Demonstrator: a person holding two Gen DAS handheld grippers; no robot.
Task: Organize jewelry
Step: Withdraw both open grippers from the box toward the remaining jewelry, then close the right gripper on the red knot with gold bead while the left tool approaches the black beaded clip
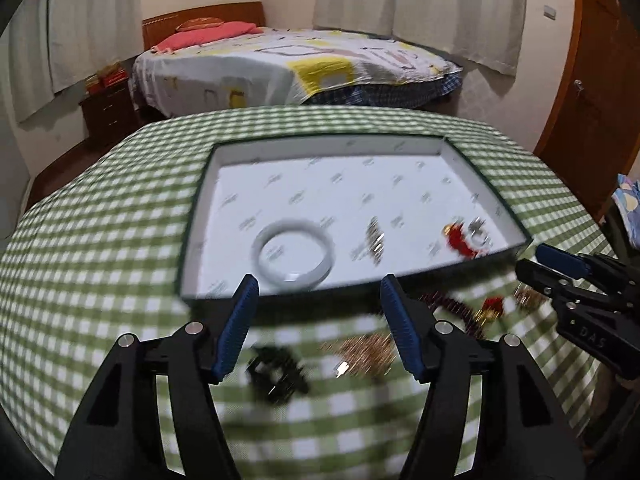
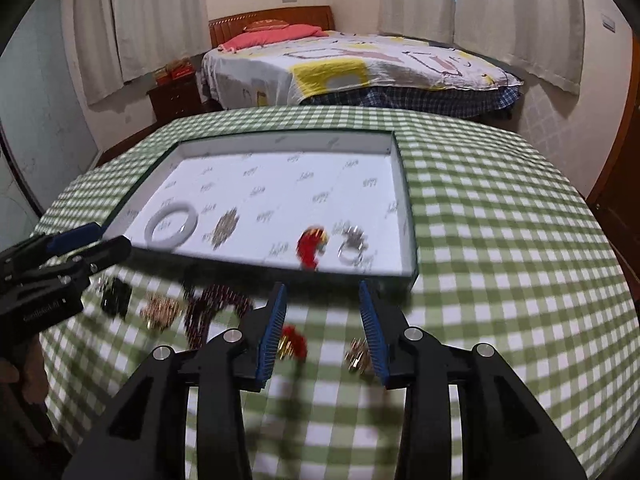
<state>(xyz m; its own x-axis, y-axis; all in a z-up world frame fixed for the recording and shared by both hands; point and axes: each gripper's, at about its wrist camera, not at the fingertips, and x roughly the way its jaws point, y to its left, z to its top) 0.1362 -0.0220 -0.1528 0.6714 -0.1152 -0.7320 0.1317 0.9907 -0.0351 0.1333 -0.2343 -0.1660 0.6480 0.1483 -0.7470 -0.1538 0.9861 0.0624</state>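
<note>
A shallow white box (image 1: pixel 484 172) (image 2: pixel 406 200) lies on the green checked table. In it lie a white bangle (image 1: pixel 295 255) (image 2: pixel 172 226), a gold piece (image 1: pixel 374 238) (image 2: pixel 226 227), a red ornament (image 1: pixel 460 240) (image 2: pixel 311 246) and a silver ring (image 1: pixel 478 234) (image 2: pixel 352 246). On the cloth in front lie a black piece (image 1: pixel 278 372) (image 2: pixel 116 296), a gold chain (image 1: pixel 360 354) (image 2: pixel 160 311), dark red beads (image 1: pixel 452 304) (image 2: pixel 216 304), a red earring (image 1: pixel 493 307) (image 2: pixel 294 342) and a small gold piece (image 1: pixel 528 296) (image 2: pixel 357 354). My left gripper (image 1: pixel 318 328) is open above the cloth. My right gripper (image 2: pixel 323 330) is open over the red earring.
The checked tablecloth (image 1: pixel 100 240) (image 2: pixel 500 240) covers the table and drops off at its edges. A bed (image 1: pixel 288 64) (image 2: pixel 352 64) stands behind the table, with a nightstand (image 1: pixel 108 108) at the left and a wooden door (image 1: pixel 592 80) at the right.
</note>
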